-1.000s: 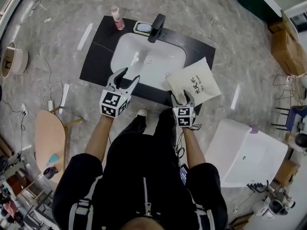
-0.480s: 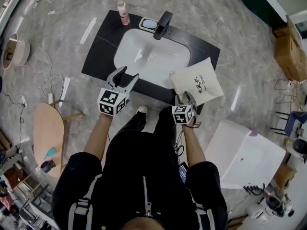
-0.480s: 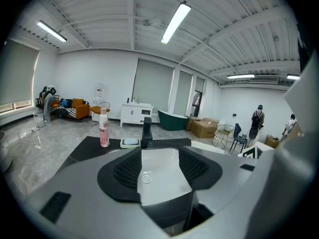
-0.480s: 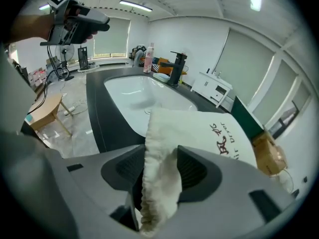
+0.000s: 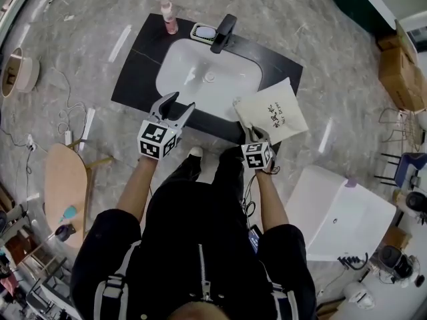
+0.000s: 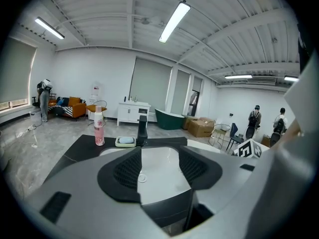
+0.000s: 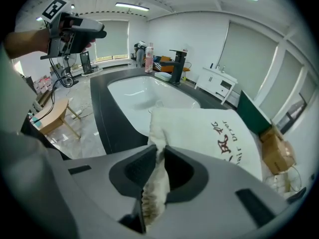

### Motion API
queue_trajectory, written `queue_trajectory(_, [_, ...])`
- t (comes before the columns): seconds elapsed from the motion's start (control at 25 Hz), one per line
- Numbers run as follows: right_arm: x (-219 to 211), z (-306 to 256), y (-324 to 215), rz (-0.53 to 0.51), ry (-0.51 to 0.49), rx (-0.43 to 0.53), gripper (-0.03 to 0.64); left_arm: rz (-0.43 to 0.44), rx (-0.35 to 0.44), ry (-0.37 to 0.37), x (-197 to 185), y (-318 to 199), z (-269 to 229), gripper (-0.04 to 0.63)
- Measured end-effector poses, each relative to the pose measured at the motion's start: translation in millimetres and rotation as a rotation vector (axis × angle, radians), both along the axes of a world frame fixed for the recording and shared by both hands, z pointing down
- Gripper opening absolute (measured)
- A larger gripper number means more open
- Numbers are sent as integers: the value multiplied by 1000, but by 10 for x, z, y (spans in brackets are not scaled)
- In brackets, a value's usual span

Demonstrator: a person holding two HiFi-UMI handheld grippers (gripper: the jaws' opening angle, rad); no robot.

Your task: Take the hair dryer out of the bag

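Though blurred, bag [image 7: 202,136] print seemingly "Hair Dryer".

wear: black zip jacket [image 5: 200,245], grey shoulder stripes | left gripper [image 5: 181,103], right gripper [image 5: 259,136]: grey, black ribbed fingers [image 6: 127,169], marker cubes [image 5: 157,141] behind fingers

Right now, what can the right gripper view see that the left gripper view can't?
Only the right gripper view shows the dark print on the cream cloth bag and its edge pinched in the right tongs, whose jaws have just been closing. Only the left gripper view shows the gap between the left tongs, open and empty, and two people standing far off. Both show the white sink basin, the black faucet and the pink bottle on the dark counter.
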State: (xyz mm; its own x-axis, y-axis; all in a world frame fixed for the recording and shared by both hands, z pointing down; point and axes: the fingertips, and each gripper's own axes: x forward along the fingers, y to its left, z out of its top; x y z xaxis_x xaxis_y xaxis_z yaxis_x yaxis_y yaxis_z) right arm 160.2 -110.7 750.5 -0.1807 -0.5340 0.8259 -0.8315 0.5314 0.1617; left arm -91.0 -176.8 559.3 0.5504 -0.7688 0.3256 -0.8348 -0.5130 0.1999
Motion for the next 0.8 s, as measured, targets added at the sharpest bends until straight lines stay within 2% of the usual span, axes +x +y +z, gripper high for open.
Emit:
queue_trajectory(0.24, [-11, -54, 21, 4, -51, -21, 47, 17, -2, 3, 74, 20, -12, 239])
queue_trajectory(0.8, [53, -489, -57, 5, -191, 22, 40, 76, -6, 6, 298, 41, 24, 239])
